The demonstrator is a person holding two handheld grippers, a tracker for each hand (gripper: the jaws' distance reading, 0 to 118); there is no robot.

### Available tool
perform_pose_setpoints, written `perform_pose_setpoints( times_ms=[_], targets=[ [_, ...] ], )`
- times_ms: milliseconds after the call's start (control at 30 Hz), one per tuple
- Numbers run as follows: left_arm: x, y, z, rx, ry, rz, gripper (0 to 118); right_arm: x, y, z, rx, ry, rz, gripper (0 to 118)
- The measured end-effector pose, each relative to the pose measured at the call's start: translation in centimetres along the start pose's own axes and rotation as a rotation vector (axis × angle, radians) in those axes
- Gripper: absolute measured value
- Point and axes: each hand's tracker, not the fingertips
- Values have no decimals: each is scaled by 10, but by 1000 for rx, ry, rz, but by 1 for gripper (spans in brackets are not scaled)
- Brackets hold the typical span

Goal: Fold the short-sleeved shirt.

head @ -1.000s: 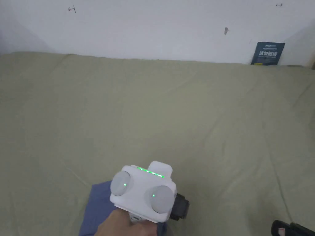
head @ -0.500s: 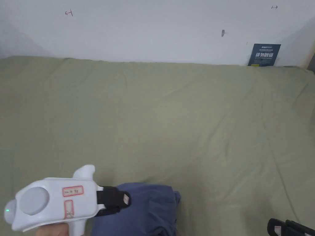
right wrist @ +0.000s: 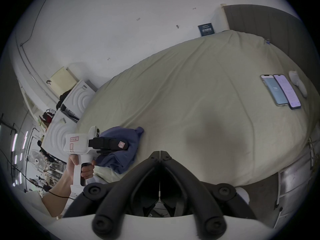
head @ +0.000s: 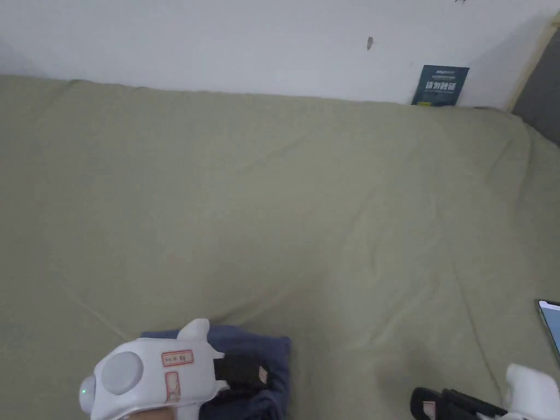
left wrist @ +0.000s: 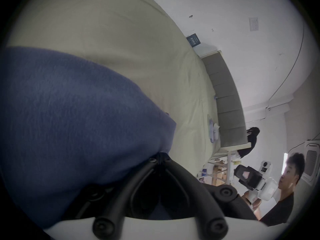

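The blue short-sleeved shirt [head: 265, 347] lies bunched in a compact bundle at the near edge of the bed. My left gripper [head: 257, 375] lies level across its top, jaws pointing right. In the left gripper view the jaws meet at the tip, the left gripper [left wrist: 160, 154] rests against the shirt [left wrist: 69, 113], and I see no cloth between them. The right gripper view shows the left gripper [right wrist: 123, 145] over the shirt [right wrist: 126, 157] with a hand on its handle. My right gripper [right wrist: 160, 152] is shut and empty, off to the right [head: 424, 407].
The olive bedsheet [head: 306, 208] spreads wide and flat beyond the shirt. Two phones [right wrist: 280, 91] and a white object [right wrist: 297, 84] lie near the right side by the grey headboard [right wrist: 277, 27]. A dark card [head: 440, 86] leans on the wall. A person [left wrist: 284, 200] holds the right gripper.
The left gripper swung from over the shirt out to the left, then came back across its top. The shirt bundle looks more compact. More of the right gripper shows at bottom right.
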Motion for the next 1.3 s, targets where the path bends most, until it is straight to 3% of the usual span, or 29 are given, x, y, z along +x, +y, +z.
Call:
perform_pose_setpoints(
  times_ms=[100, 167, 300, 433, 500, 700, 767, 833, 867, 900, 967, 1033, 1133, 1300],
  targets=[
    [29, -5, 34, 32, 26, -66, 0, -26, 11, -23, -26, 74, 57, 0],
    [37, -4, 64, 68, 22, -86, 0, -45, 19, -49, -64, 176, 81, 0],
    [30, -1, 123, 162, 118, -137, 0, -79, 31, -109, -141, 357, 38, 0],
    [5, -2, 159, 200, 190, -94, 0, -89, 31, -170, -240, 508, -9, 0],
    [-10, 1, 163, 205, 270, -75, 0, -82, 22, -191, -284, 568, -63, 0],
    [-41, 0, 162, 183, 290, -1, 0, -19, -19, -237, -428, 669, -216, 0],
    [-60, 5, 163, 164, 292, 11, 0, -2, -24, -242, -405, 766, -357, 0],
    [-66, 5, 162, 135, 231, 0, 3, 0, -25, -242, -390, 764, -372, 0],
    [-66, 6, 162, 127, 192, -18, 8, -1, -25, -242, -395, 760, -352, 0],
    [-68, 8, 163, 116, 151, -30, 38, -2, -24, -242, -397, 763, -339, 0],
    [-68, 12, 156, 70, 98, -63, 118, -1, -23, -242, -402, 767, -334, 0],
    [-68, 12, 152, 103, 31, -100, 118, 1, -21, -243, -411, 771, -338, 0],
    [-78, 28, 135, 11, -66, -16, 118, -1, -22, -242, -413, 773, -341, 0],
    [-88, 38, 84, -63, -86, -36, 117, -1, -23, -242, -412, 773, -361, 0]
  ],
)
